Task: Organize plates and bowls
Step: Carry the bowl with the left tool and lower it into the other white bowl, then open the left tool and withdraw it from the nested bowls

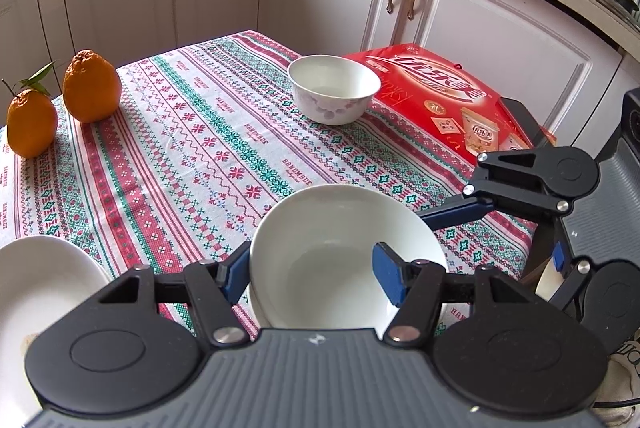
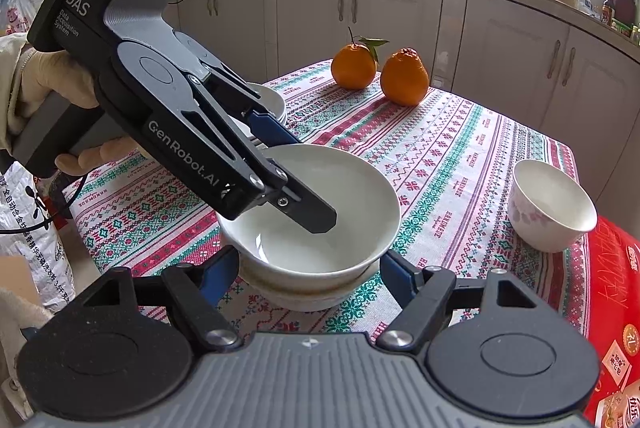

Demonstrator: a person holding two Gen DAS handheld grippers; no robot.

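White porcelain everywhere on the patterned tablecloth [image 1: 172, 132]. Count: two plain white bowls nested in a stack [image 2: 316, 280] near the table's near edge, the top bowl [image 1: 340, 252] sitting in the lower one; one floral bowl [image 1: 334, 88] standing alone at the far side in the left view, touching the corner of the red box [image 1: 436, 92]; a stack of white plates [image 1: 36, 292] at the near left, seen in the right view behind your left tool, number of plates not readable. Two oranges [image 2: 378, 70] stand side by side at a far corner, one with a stem and leaves. One red box, overhanging the table edge.

Your left gripper [image 1: 312, 278] pinches the rim of the top bowl: one blue finger outside the wall at the left, the other inside the bowl. In the right view that same tool comes down from the upper left, your gloved hand [image 2: 52, 76] round its handle, its black finger dipping into the bowl's hollow.

Your right gripper [image 2: 304, 272] sits low at the near side of the stack, jaws spread, one blue pad [image 2: 214, 274] on either side of the lower bowl. Whether the pads press on the porcelain you cannot tell from here; they look just beside or touching it. The floral bowl lies well apart, to the right of that gripper.
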